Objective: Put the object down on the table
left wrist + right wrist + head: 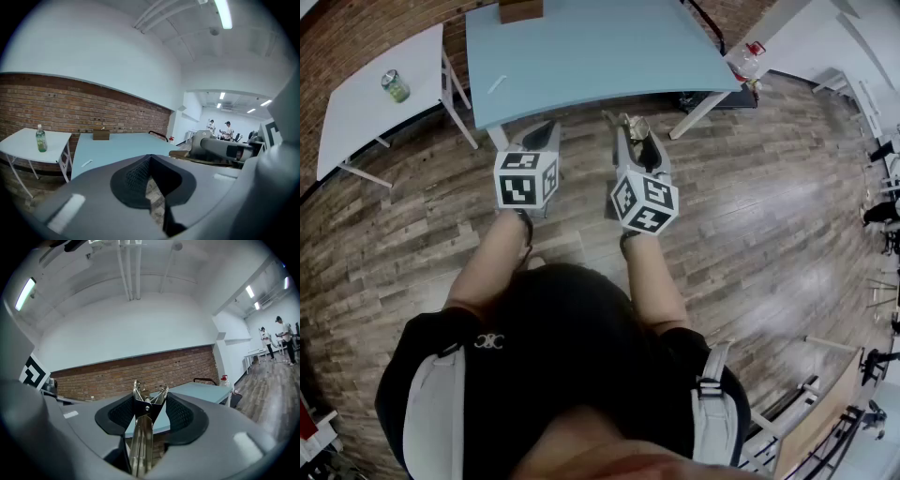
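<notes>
Two grippers were held near the blue table: left gripper pressed together, right gripper clamped on metal tongs.

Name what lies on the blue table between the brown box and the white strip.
Nothing: the head view shows bare blue table between the brown box and the white strip.

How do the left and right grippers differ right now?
The left gripper has its jaws together; the right gripper has them wide apart. The left gripper is empty; the right gripper clamps a metal tool. Both hover over the wood floor, short of the blue table.
</notes>
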Motion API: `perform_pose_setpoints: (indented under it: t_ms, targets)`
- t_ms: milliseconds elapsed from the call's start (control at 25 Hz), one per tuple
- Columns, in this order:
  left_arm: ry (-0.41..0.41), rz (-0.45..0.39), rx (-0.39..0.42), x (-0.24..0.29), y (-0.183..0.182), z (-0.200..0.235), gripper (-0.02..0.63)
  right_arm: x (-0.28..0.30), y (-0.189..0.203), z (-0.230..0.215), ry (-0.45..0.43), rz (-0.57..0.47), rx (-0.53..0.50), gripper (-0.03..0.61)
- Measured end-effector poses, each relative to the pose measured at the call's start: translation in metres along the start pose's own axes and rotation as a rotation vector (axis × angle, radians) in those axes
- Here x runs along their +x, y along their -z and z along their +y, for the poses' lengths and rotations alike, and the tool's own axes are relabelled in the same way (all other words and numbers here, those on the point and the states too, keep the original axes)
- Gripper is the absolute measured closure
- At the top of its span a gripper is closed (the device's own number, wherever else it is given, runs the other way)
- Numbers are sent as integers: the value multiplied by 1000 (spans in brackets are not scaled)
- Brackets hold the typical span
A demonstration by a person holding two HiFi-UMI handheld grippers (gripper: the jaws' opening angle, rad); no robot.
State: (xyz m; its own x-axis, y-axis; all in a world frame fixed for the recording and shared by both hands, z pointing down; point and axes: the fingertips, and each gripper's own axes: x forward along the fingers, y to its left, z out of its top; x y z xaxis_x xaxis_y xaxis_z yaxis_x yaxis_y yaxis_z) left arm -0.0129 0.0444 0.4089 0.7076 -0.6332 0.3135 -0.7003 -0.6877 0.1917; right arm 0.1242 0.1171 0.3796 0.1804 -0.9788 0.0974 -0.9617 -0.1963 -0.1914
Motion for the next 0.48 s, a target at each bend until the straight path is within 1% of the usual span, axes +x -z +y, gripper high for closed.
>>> perform_pose_setpoints:
  t_ms: [160,280,400,480]
  targets:
    - [-4,4,28,-4,0,-5,614,-3,0,4,-10,6,-4,359]
    - [-20,-3,74,-6,-2,-6,614,-4,-2,9,-26,-2,-2,359]
    - [-20,-3,91,-7,-4,-7,614,-1,-2,16,-62,-15,28,356]
    - [-15,-3,100,-6,-6,-9,614,0,-1,19,-69,-18,35,356]
